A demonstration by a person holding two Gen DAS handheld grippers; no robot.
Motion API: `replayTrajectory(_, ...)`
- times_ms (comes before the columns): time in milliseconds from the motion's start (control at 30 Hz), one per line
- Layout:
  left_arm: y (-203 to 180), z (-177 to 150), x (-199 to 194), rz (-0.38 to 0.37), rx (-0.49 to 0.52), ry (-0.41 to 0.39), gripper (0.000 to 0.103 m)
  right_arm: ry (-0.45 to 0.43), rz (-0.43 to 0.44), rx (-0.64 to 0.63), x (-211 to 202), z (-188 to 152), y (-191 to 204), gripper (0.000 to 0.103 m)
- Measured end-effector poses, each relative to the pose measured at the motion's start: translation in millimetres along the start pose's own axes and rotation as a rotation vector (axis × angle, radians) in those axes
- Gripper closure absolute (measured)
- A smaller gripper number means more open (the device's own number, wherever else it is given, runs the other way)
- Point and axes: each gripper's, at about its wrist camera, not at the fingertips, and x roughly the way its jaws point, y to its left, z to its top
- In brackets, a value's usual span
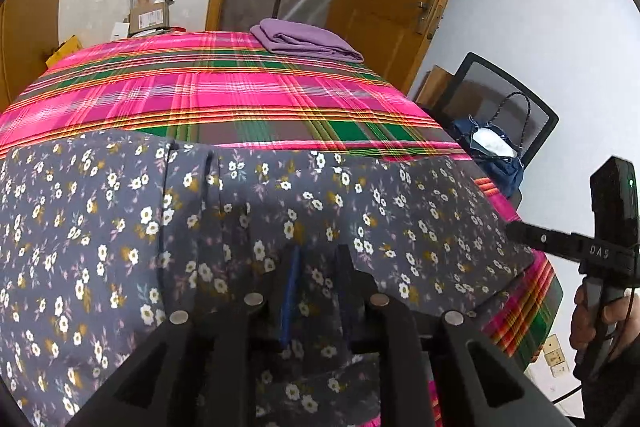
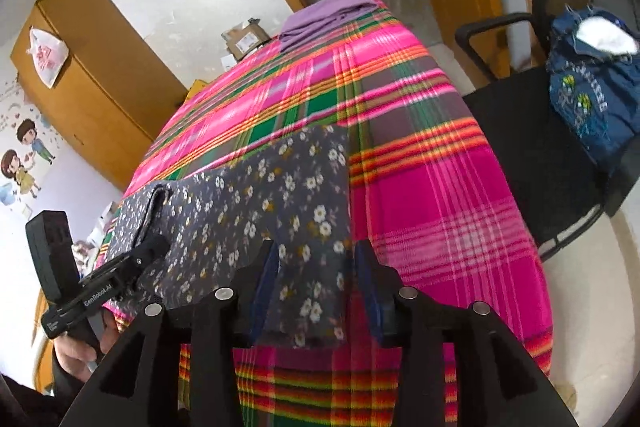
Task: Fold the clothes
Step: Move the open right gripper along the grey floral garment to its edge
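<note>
A grey floral garment [image 1: 120,227] [image 2: 248,195] lies spread over the near edge of a bed covered in a pink and green plaid cloth [image 1: 240,87] [image 2: 440,195]. My left gripper [image 1: 320,251] rests on the garment with its jaws apart, the fabric lying loose between them. My right gripper [image 2: 318,245] stands wide over the garment's right corner, which hangs over the bed edge between the blue pads without being pinched. Each gripper shows in the other's view, the right gripper [image 1: 514,229] at the garment's right edge and the left gripper [image 2: 158,247] by a folded-over edge.
A folded purple cloth [image 1: 304,41] [image 2: 320,17] sits at the bed's far corner. A black mesh chair [image 1: 508,107] [image 2: 532,147] holding a blue bag [image 1: 492,151] [image 2: 592,99] stands right of the bed. A wooden cabinet [image 2: 92,75] and a cardboard box [image 1: 148,15] are beyond.
</note>
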Motion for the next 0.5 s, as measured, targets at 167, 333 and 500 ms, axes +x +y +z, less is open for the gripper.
replayTrajectory(167, -3, -3, -7, 0.023, -0.002, 0.007, 0.085, 0.0, 0.035, 0.025, -4, -5, -4, 0.062)
replayTrajectory(333, -9, -11, -12, 0.046, 0.016, 0.005, 0.085, 0.011, 0.062, 0.028, -5, -10, -3, 0.061)
replayTrajectory(500, -10, -16, -15, 0.052, 0.027, 0.005, 0.084, 0.023, 0.094, 0.051, -7, -13, -5, 0.061)
